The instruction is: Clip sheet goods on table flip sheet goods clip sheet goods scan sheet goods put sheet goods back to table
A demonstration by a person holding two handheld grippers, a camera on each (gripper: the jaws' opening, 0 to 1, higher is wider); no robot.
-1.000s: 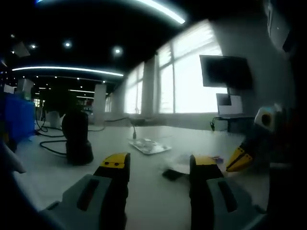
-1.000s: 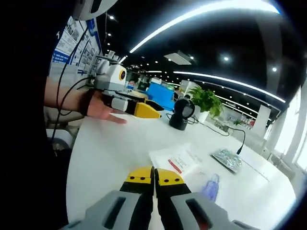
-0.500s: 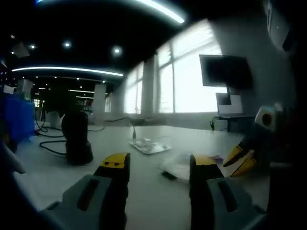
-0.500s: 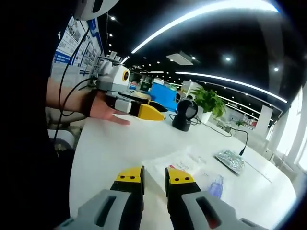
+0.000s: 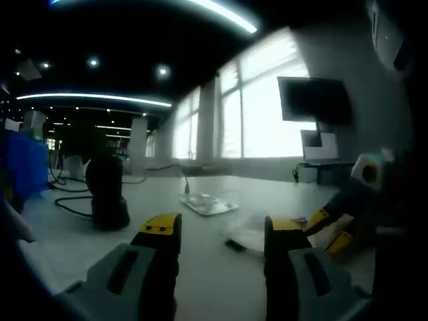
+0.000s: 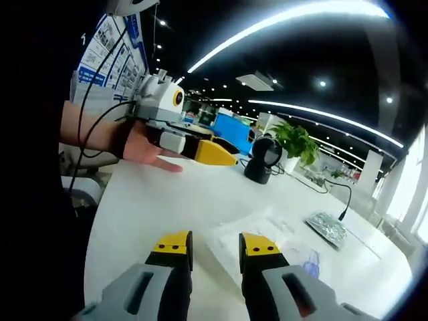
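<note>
The sheet goods (image 6: 273, 223), a flat clear packet with white print, lie on the white table (image 6: 140, 200). My right gripper (image 6: 216, 245) stands open, its yellow tips astride the packet's near edge with nothing pinched. My left gripper (image 6: 212, 154), held by a hand (image 6: 140, 148), hovers over the table's far left. In the left gripper view the left gripper (image 5: 222, 227) is open and low over the table, with the packet (image 5: 249, 234) just beyond its right jaw. The right gripper (image 5: 330, 229) comes in from the right, open beside the packet.
A black scanner (image 6: 262, 160) on a stand sits at the table's far side, also in the left gripper view (image 5: 107, 194), with cables trailing. A silvery packet (image 6: 326, 227) lies further back. A small blue item (image 6: 307, 262) lies right of the sheet. A monitor (image 5: 314, 100) hangs by the windows.
My right gripper's jaws have gone from shut to open at the packet's near edge, and the packet now lies flat on the table. The left gripper has stayed put.
</note>
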